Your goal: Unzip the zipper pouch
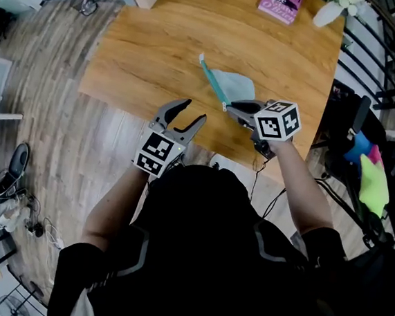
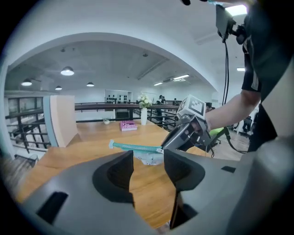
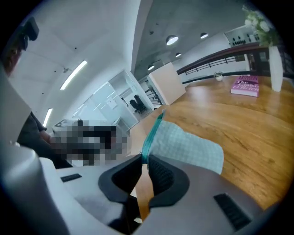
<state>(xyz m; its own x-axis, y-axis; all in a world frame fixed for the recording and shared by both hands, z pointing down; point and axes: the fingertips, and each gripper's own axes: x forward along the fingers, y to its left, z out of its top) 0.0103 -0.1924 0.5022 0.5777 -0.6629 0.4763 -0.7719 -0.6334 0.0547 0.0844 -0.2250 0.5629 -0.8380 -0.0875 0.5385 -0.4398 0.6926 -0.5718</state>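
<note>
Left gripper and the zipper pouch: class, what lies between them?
Nothing stands between them. The head view shows only bare wooden table between the open left gripper and the zipper pouch.

My pale checked zipper pouch (image 1: 235,86) hangs beneath its teal zipper (image 1: 211,79), which runs toward eleven o'clock from my right tongs (image 1: 229,107).

The pouch (image 3: 190,148) is soft, matt checked cloth — the table (image 1: 159,53) smooth wood with a light sheen.
</note>
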